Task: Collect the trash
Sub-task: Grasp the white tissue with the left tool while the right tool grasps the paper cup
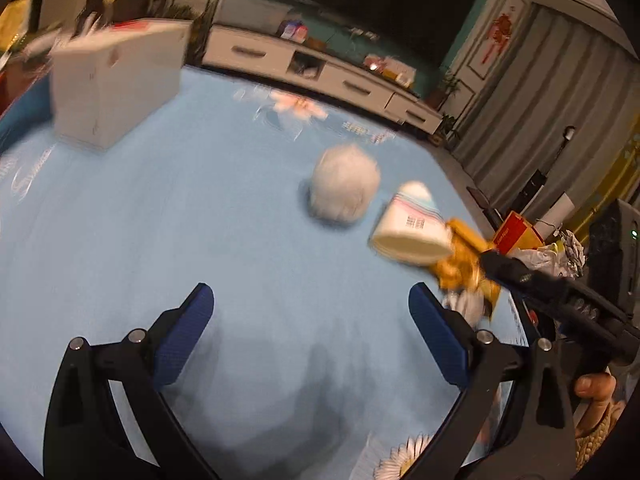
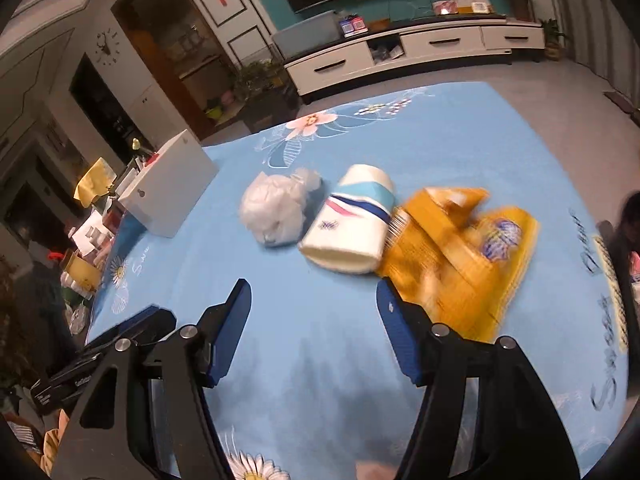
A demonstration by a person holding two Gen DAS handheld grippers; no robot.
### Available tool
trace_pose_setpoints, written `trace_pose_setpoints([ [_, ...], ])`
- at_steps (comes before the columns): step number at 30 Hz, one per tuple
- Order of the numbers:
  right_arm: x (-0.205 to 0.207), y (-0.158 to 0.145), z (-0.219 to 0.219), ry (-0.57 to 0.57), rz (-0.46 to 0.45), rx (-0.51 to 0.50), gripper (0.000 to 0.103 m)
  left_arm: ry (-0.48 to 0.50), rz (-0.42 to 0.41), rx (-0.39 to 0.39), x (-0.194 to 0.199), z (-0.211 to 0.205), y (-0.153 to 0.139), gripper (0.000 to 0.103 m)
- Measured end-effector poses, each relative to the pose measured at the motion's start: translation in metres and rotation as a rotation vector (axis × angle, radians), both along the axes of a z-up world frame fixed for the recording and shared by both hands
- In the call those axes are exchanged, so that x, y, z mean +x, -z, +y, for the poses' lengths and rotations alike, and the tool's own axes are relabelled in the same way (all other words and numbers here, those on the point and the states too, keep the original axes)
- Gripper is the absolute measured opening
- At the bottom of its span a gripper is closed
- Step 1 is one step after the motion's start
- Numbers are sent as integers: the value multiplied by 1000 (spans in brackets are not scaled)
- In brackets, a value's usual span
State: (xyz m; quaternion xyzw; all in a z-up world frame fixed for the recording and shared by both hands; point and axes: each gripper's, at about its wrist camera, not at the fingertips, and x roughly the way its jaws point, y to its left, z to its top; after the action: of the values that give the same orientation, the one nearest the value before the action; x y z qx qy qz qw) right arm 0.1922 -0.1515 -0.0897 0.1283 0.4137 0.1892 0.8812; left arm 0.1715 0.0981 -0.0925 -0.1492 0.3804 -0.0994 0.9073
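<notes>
right wrist view: right gripper point(image 2: 314, 308) gapes wide and empty above the blue tablecloth point(image 2: 320, 360), near a tipped paper cup point(image 2: 348, 224), crumpled plastic bag point(image 2: 276, 208) and orange wrapper point(image 2: 460, 252) mid-table; left gripper point(image 1: 310, 312) likewise spread, holding nothing.

Blue tablecloth point(image 2: 320, 340) — dark script lettering along right edge, first word reads "Sweet"; second word beyond it blurred, unreadable. Paper cup point(image 2: 352, 220) — small printed mark on white side, too small to read. Orange wrapper point(image 2: 472, 248) — round blue-white logo, fine print, both smeared by blur.
</notes>
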Motion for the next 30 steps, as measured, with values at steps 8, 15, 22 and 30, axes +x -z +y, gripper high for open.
trace_pose_setpoints([
  [8, 37, 20, 7, 62, 45, -68, 59, 3, -8, -43, 78, -10, 3, 98],
  [15, 55, 29, 13, 78, 58, -106, 58, 29, 59, -107, 134, -20, 24, 98],
  [22, 57, 32, 11, 113, 37, -88, 43, 85, 96, -135, 152, -32, 39, 66],
  [30, 40, 19, 11, 88, -3, -13, 27, 134, 97, -122, 140, -41, 36, 30],
])
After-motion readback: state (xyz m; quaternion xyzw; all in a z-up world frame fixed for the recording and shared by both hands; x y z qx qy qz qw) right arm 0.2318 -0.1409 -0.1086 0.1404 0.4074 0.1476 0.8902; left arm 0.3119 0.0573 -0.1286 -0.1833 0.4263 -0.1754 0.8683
